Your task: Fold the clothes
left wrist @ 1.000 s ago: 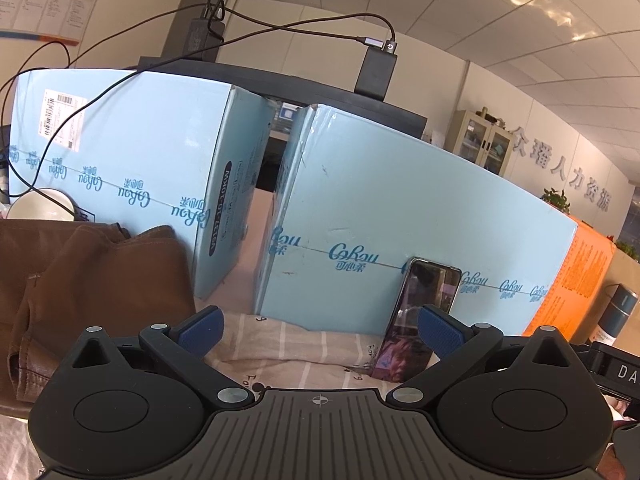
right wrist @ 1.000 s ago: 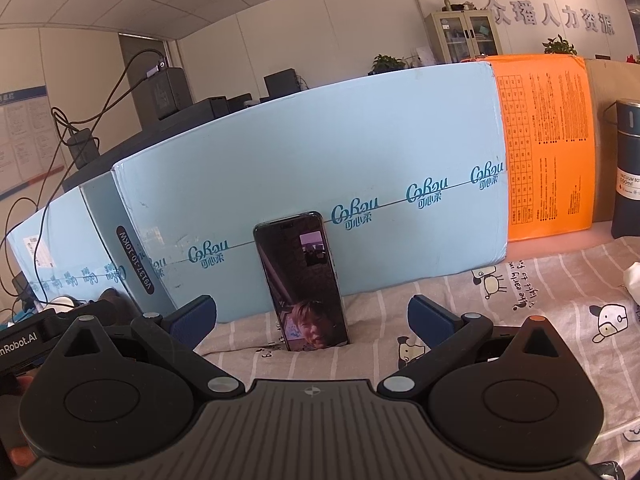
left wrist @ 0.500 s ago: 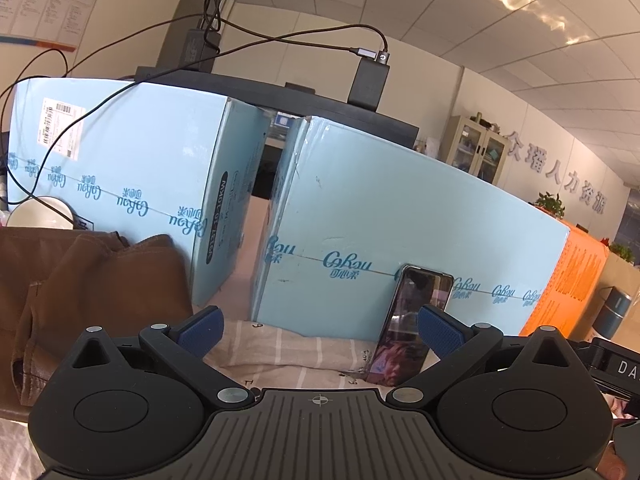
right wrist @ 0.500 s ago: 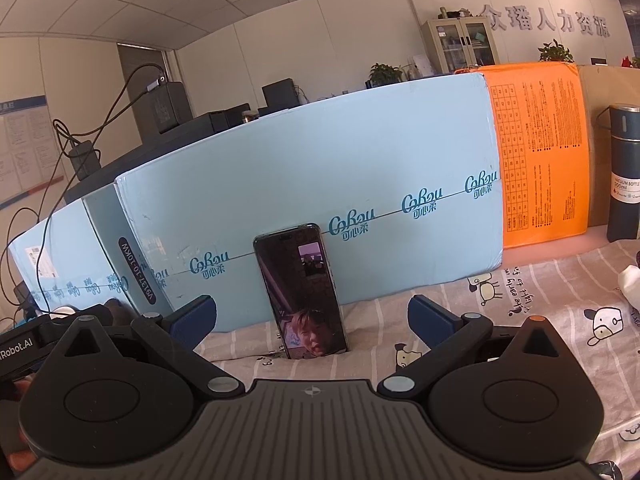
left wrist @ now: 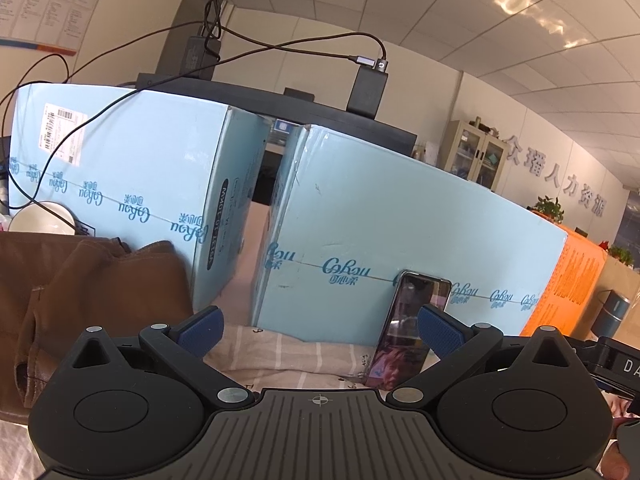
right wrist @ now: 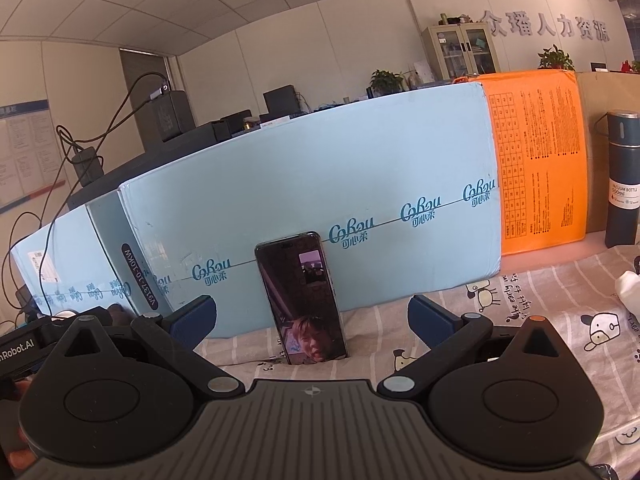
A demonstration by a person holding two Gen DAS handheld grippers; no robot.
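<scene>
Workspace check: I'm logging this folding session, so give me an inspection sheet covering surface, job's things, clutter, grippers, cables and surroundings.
Surface: striped cartoon-print sheet covers the table.
Job's things: brown garment, crumpled at the far left against a light blue carton; neither gripper touches it.
Clutter: phone propped upright against the long blue carton, screen lit; orange carton; grey vacuum bottle; white bowl; white object at the right edge, unclear.
Grippers: left gripper and right gripper both have jaws spread and empty.
Cables: black leads run above and across the cartons to a black power box.
Surroundings: office, cabinet, plants, wall lettering.
</scene>
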